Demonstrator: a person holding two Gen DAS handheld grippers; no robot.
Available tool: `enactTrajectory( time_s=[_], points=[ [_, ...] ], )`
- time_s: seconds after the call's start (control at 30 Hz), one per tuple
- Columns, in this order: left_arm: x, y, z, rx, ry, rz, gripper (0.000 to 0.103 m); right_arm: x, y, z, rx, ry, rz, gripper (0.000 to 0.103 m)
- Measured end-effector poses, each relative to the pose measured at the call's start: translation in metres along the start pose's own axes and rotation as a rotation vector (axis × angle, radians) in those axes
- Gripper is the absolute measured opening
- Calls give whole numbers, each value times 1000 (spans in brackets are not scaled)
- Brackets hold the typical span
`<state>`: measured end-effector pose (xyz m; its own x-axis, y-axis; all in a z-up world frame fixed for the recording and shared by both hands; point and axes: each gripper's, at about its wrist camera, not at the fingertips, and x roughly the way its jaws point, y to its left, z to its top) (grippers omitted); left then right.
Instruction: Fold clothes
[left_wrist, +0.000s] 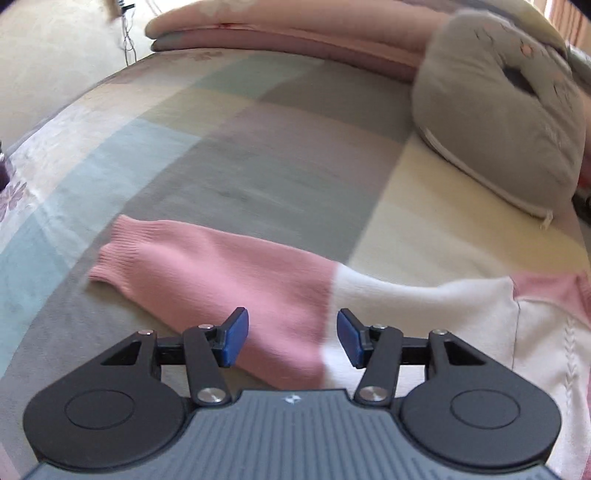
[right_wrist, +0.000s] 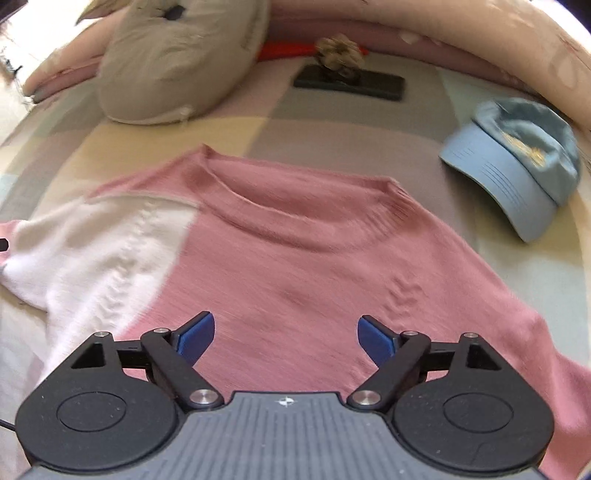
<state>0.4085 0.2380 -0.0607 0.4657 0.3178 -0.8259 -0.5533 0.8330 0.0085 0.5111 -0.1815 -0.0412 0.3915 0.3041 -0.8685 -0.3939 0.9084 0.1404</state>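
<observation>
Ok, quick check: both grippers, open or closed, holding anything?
Left gripper: open, empty, over the sweater's sleeve.
Right gripper: open, empty, over the sweater body.

Bright, soft daylight, perhaps window-lit; motion blur, fisheye-curved edges.

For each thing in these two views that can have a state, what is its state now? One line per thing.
Pink and white knitted sweater: spread flat on the bed, unfolded.
Its pink sleeve: stretched out sideways, flat.
Left tool: open, empty, above the sleeve.
Right tool: open, empty, above the sweater body.
Light blue cap: lying beside the sweater, apart from it.
Grey pillow: lying beyond the collar.
</observation>
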Motion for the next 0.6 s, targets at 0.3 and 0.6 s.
enactTrajectory(
  time_s=[0.3, 0.6],
  points=[
    [9, 74, -4, -283, -34, 113, 54, 1, 68, 36, -188, -44, 84, 89],
    [9, 99, 8, -303, -95, 93, 51, 15, 124, 61, -288, -20, 211, 89]
  ],
)
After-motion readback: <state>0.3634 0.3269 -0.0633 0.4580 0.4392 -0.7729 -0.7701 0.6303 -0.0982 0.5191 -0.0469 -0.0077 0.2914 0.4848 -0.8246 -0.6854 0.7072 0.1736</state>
